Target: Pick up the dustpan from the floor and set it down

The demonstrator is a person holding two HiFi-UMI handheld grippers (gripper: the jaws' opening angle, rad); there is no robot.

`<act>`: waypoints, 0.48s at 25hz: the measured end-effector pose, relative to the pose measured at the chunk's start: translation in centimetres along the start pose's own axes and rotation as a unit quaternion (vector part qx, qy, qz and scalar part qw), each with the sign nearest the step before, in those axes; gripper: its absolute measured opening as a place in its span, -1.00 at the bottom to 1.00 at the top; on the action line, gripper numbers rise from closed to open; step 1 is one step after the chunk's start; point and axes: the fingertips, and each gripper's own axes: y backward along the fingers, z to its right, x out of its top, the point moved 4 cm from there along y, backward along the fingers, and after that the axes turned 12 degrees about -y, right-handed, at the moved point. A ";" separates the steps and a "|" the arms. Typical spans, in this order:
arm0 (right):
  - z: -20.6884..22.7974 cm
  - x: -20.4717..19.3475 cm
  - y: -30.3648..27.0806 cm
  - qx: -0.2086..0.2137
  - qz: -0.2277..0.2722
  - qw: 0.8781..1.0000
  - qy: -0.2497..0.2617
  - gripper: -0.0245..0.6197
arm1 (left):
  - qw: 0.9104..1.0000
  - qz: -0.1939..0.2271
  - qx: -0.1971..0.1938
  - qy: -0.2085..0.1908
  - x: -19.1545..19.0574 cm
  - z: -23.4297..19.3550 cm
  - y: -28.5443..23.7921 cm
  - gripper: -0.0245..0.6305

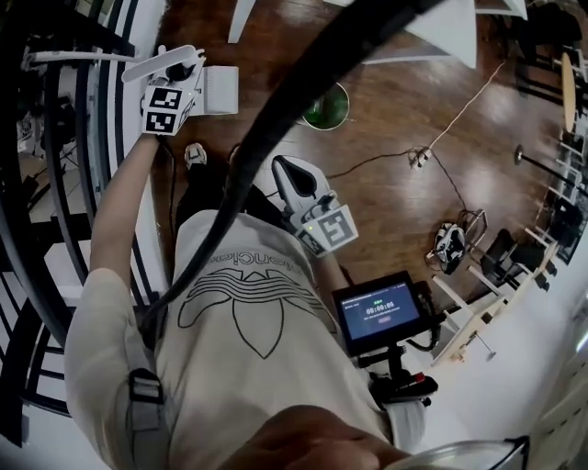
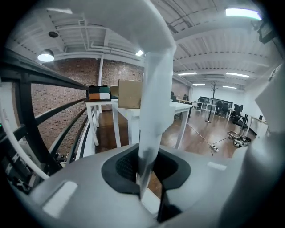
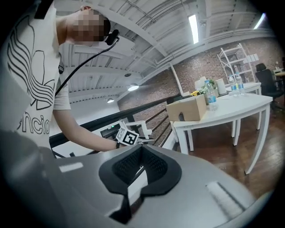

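The white dustpan [image 1: 220, 89] hangs at the upper left of the head view, beside the black railing [image 1: 87, 138]. My left gripper [image 1: 184, 69] is shut on its long white handle [image 1: 158, 62]. In the left gripper view that handle [image 2: 153, 102] rises as a white bar from between the jaws of the left gripper [image 2: 149, 178]. My right gripper [image 1: 292, 173] hovers in front of the person's chest, jaws together with nothing in them. In the right gripper view the right gripper [image 3: 140, 160] points toward the left hand's marker cube [image 3: 128, 137].
A green bin [image 1: 324, 107] stands on the wooden floor near white table legs [image 1: 241, 18]. A cable with a power strip [image 1: 421, 156] runs across the floor. A cardboard box [image 3: 187, 109] sits on a white table [image 3: 231, 107]. A lit screen [image 1: 378, 312] hangs at the person's waist.
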 end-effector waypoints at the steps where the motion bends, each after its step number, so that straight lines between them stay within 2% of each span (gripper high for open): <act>1: 0.0 -0.1 0.2 -0.004 0.001 1.000 -0.002 -0.92 | 1.000 -0.005 0.000 0.002 -0.6 -0.1 -0.7 -0.68; 7: 0.3 -0.8 0.9 -0.016 0.000 1.000 -0.011 -0.92 | 0.998 -0.054 -0.001 -0.011 -4.2 -0.1 -4.5 -0.68; 12: 0.4 -0.8 1.0 -0.016 0.008 1.000 -0.014 -0.92 | 0.997 -0.065 0.006 -0.037 -4.1 -0.3 -5.4 -0.66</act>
